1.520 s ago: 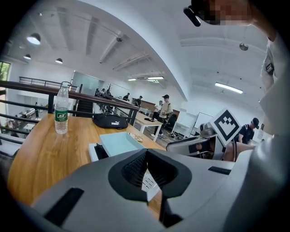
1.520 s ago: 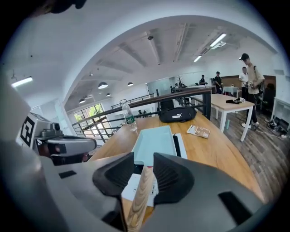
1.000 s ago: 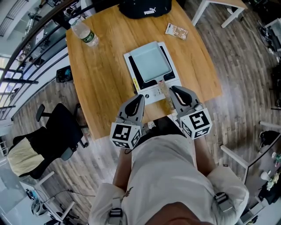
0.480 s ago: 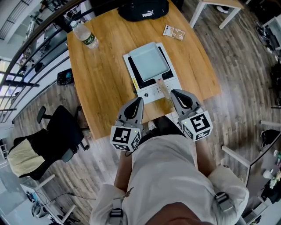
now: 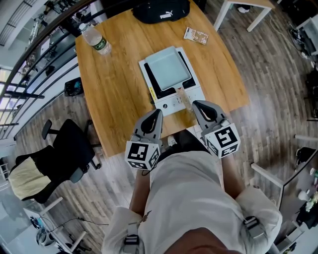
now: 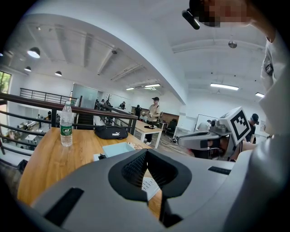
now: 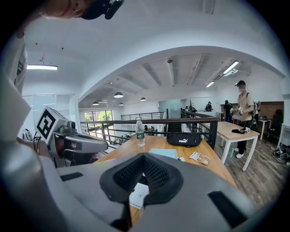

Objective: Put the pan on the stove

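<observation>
A pale blue square pan [image 5: 169, 68] sits on the black top of a white stove [image 5: 175, 103] in the middle of the wooden table [image 5: 119, 89]. Its handle [image 5: 183, 97] points toward me. Both grippers hover at the table's near edge, close to my body and short of the stove. My left gripper [image 5: 158, 113] is shut with nothing between its jaws. My right gripper [image 5: 197, 104] is shut and empty too, just right of the handle's end. The pan [image 6: 118, 148] shows ahead of the left gripper [image 6: 146, 152], and the pan [image 7: 164, 153] lies beyond the right gripper [image 7: 144, 157].
A water bottle [image 5: 97, 39] stands at the table's far left corner. A black bag [image 5: 161, 10] lies at the far edge, with a small packet [image 5: 196, 34] to its right. An office chair [image 5: 64, 149] stands left of the table and a white table [image 5: 243, 12] beyond it.
Both grippers hold their places at the table's near edge. Only the head view has shifted slightly.
</observation>
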